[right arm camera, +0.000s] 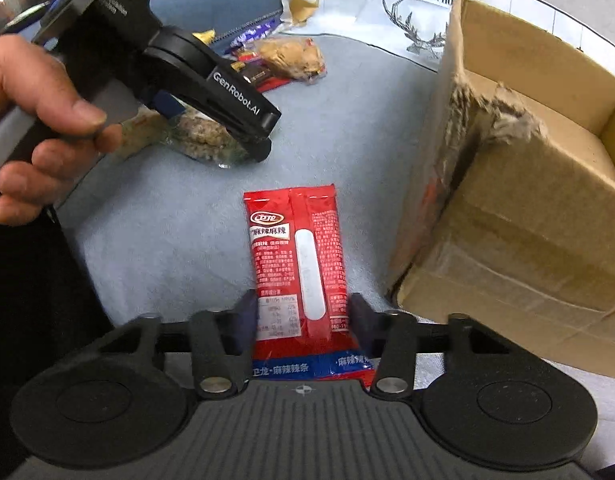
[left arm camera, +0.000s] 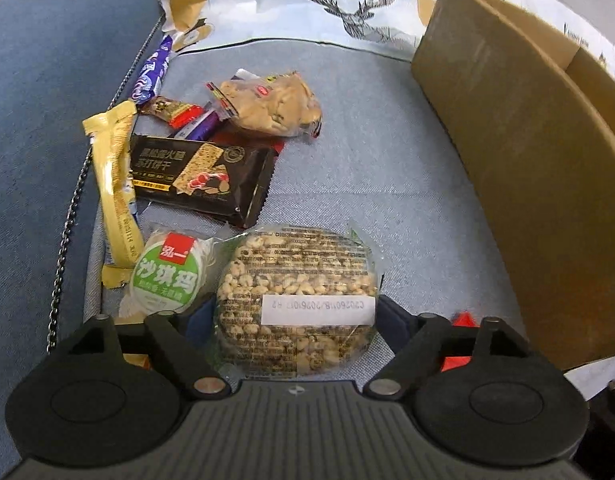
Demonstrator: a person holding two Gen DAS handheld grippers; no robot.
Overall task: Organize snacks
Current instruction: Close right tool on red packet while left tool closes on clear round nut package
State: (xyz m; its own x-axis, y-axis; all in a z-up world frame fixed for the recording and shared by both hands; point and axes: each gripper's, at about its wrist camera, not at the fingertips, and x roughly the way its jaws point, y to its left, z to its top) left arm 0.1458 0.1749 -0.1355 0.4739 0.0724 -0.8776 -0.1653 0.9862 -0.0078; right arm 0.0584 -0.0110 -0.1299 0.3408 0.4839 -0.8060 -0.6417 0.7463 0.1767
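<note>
My left gripper [left arm camera: 295,320] is shut on a round puffed-grain cake in clear wrap [left arm camera: 297,300]; the same gripper and cake show in the right wrist view [right arm camera: 205,138]. My right gripper [right arm camera: 303,320] is shut on a red spicy-strip packet [right arm camera: 297,256], held just over the blue-grey cloth. An open cardboard box [right arm camera: 527,208] stands to the right; its wall shows in the left wrist view [left arm camera: 519,168]. Loose snacks lie at the left: a black cracker pack [left arm camera: 203,176], a green round pastry [left arm camera: 169,276], a yellow stick [left arm camera: 115,184] and a clear cookie bag [left arm camera: 275,104].
A purple wrapper [left arm camera: 153,70] and a small red-brown candy [left arm camera: 173,112] lie at the far left by a metal chain [left arm camera: 71,216]. A deer-print white bag [left arm camera: 347,4] stands behind. A bare hand [right arm camera: 35,128] holds the left gripper.
</note>
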